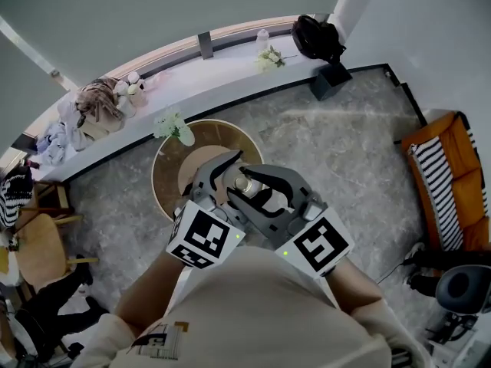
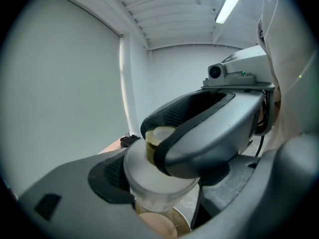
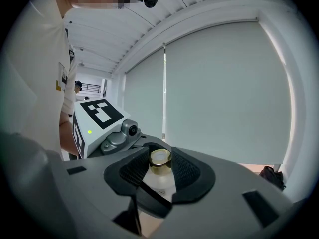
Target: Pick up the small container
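The small container [image 1: 243, 182] is a frosted jar with a gold neck and a pale cap, held in the air above a round wooden table [image 1: 164, 176]. My left gripper [image 1: 219, 176] is shut on the jar's frosted body [image 2: 149, 176], with a dark pad [image 2: 107, 176] against its side. My right gripper [image 1: 265, 188] comes in from the other side, its jaw [image 2: 209, 133] crossing over the jar. In the right gripper view its ribbed pads [image 3: 133, 169] press both sides of the gold cap [image 3: 160, 158]; the right gripper [image 3: 160, 166] is shut on it. The left gripper's marker cube [image 3: 99, 114] shows behind.
A vase of white flowers [image 1: 175, 126] stands on the table's far edge. A window ledge [image 1: 222, 71] behind carries soft toys, flowers and a black bag [image 1: 316, 37]. An orange sofa [image 1: 449, 182] is at the right, a wooden chair [image 1: 42, 255] at the left.
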